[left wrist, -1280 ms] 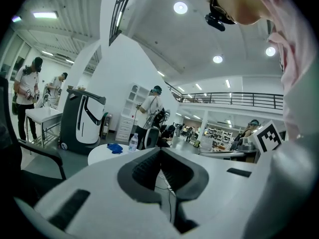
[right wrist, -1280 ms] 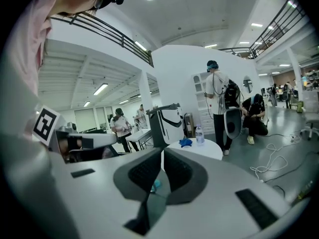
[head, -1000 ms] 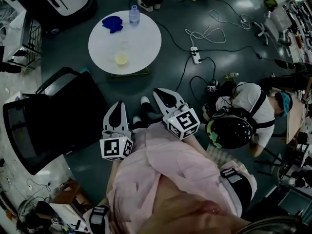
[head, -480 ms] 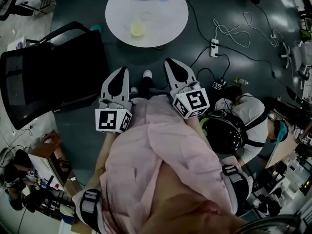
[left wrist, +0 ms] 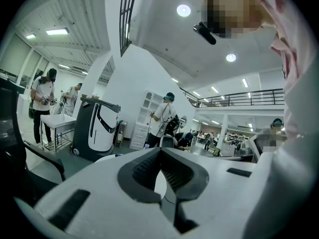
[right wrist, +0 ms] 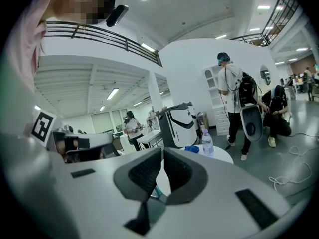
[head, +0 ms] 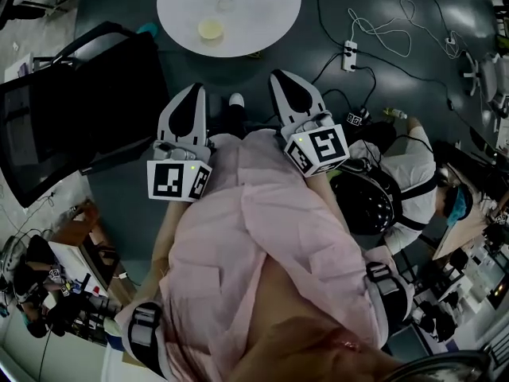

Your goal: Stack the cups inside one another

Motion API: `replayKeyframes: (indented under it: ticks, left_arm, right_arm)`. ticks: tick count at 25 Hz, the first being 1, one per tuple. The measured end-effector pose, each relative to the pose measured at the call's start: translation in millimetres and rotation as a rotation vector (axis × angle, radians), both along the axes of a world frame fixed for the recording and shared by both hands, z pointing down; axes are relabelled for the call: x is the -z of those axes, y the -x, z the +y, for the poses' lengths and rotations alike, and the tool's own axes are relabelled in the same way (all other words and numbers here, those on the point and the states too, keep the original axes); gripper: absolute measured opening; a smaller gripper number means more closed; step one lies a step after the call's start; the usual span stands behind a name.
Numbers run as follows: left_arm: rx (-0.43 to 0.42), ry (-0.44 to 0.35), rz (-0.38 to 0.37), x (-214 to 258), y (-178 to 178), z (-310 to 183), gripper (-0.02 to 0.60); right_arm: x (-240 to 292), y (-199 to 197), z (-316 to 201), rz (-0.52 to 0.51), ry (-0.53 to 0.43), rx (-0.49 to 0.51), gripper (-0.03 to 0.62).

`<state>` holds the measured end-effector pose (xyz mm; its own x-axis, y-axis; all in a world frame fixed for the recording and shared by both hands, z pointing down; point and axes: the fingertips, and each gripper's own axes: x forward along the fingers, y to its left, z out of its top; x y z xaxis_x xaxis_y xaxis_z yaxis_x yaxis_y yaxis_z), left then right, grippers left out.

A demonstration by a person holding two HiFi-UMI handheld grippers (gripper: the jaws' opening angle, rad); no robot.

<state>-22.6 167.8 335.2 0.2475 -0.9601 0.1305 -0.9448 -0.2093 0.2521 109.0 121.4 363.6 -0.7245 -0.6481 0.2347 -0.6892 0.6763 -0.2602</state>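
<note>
Plainly, nothing is in hand yet: the left gripper (head: 193, 91) and the right gripper (head: 280, 76) are both held out in front of the person in the pink shirt, each with its ribbed jaws pressed together at the tips and nothing between them. The task's things sit well apart from them, at twelve o'clock in the head view, on the round white table (head: 262, 22): a small pale-yellow translucent cup (head: 211, 29) near the table's six o'clock edge, and a clear see-through cup (head: 226, 5) just beside it at about one o'clock. Both look upright, though they are too small to be sure. The right gripper view shows a clear plastic water bottle (right wrist: 207, 143) and a crumpled blue thing (right wrist: 192, 149) on the far side of the same table. A black office chair (head: 71, 110) stands at nine o'clock of the grippers. Judging by their look, the cups are thin plastic: very light, easy to tip or push away, smooth enough to slide in the pads, and soft enough to buckle under a hard squeeze. The safer hold would be one jaw inside and one outside the rim, closing gently, with the other gripper steadying the receiving cup low on its wall.
</note>
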Motion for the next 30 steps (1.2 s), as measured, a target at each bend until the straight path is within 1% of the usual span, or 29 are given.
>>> replayKeyframes:
  ticks: [6,12,19,30]
  left_arm:
    - [-0.006,-0.004,0.003,3.3,-4.5,-6.8,0.015]
    - [0.001,0.007,0.009,1.0,-2.4,-9.6,0.015]
    - [0.020,0.027,0.035,-4.0,18.8,-23.6,0.015]
    - [-0.008,0.052,0.087,-3.5,64.3,-67.9,0.015]
  right_arm:
    - [4.0,-4.9,-4.3,-0.010,-0.009,-0.006,0.035]
    - [2.3,-3.8,-10.3,-0.019,0.009,-0.005,0.035]
    - [-2.5,14.3,-23.8,-0.004,0.036,0.000,0.035]
    - [-3.8,52.9,-60.4,0.056,0.063,-0.050,0.035]
